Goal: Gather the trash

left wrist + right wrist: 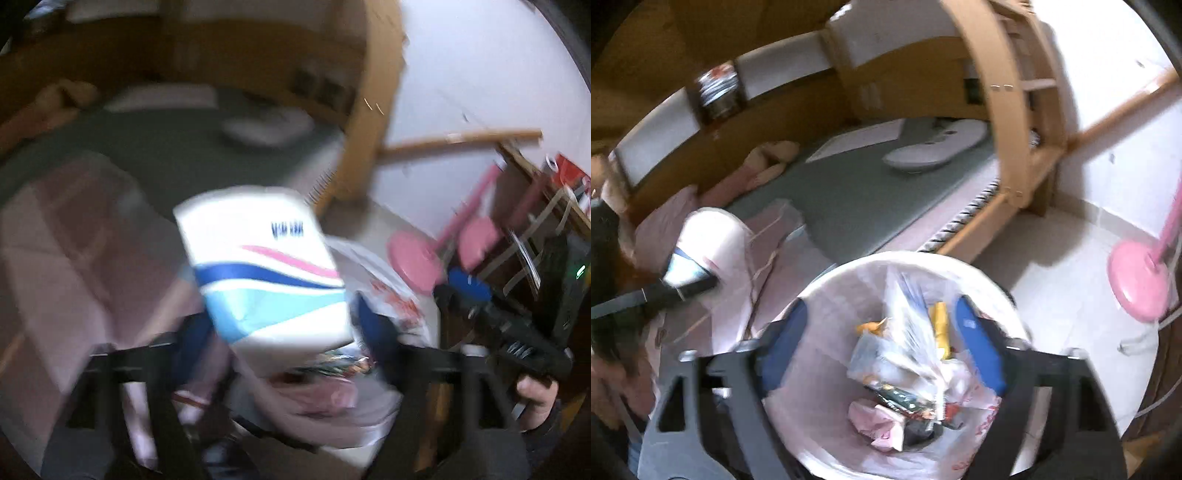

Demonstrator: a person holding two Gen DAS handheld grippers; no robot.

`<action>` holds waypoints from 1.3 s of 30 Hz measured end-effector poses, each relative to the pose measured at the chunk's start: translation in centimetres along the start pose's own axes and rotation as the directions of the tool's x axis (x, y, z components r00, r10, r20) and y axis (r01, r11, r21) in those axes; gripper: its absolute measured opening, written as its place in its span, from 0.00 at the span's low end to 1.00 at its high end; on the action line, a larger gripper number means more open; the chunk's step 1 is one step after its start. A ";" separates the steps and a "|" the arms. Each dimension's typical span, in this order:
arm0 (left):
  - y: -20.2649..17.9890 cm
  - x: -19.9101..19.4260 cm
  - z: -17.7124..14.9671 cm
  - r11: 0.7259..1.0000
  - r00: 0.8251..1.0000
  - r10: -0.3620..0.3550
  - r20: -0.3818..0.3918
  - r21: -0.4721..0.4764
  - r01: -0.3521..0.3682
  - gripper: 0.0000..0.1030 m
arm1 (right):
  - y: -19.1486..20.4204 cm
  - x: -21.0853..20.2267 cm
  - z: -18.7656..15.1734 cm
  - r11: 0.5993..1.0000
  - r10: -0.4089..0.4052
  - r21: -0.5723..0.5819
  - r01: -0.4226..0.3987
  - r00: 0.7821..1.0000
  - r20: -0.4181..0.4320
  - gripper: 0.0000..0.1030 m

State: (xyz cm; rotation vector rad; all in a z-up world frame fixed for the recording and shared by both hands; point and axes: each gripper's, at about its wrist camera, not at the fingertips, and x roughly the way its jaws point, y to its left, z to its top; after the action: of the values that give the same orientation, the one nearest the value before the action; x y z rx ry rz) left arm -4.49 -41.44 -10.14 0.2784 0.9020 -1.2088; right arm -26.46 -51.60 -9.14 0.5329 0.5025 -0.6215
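Note:
A white tissue pack (258,266) with blue, pink and teal stripes hangs tilted between the blue pads of my left gripper (280,310). The jaws stand wide and a gap shows at the right pad. Below it is the white bin's plastic liner (391,295) with trash inside. In the right wrist view the same pack (709,243) sits at the left over the pink blanket. My right gripper (881,306) is open above the round white bin (849,269). A clear plastic wrapper (908,332) is loose between its fingers, over mixed wrappers in the bin.
The bin stands against a bed with a grey-green mat (868,199) and pink blanket (768,258). A wooden bedpost (1004,147) rises behind it. A pink fan base (1137,280) stands on pale floor tiles (1052,258). A dark cabinet (517,221) is at the right.

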 end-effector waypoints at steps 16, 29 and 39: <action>18.5 -19.2 -5.2 0.841 0.814 0.529 0.239 -0.277 -0.465 0.97 | 18.0 4.8 3.0 0.958 0.173 -0.233 -0.168 0.985 0.000 0.97; 37.3 -32.1 -12.8 0.430 0.534 0.845 0.006 -0.601 -0.674 0.97 | 49.3 12.9 -2.6 0.764 0.337 -0.535 -0.360 0.930 -0.145 0.97; 42.4 -31.5 -16.2 0.363 0.503 0.863 -0.047 -0.634 -0.683 0.97 | 55.5 16.9 -6.8 0.756 0.337 -0.552 -0.353 0.932 -0.133 0.97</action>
State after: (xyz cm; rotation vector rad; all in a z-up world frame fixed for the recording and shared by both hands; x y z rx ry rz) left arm 23.79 5.99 -8.86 -0.0066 0.6735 0.0069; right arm 19.84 -16.12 -6.90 0.0509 0.5666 -0.0847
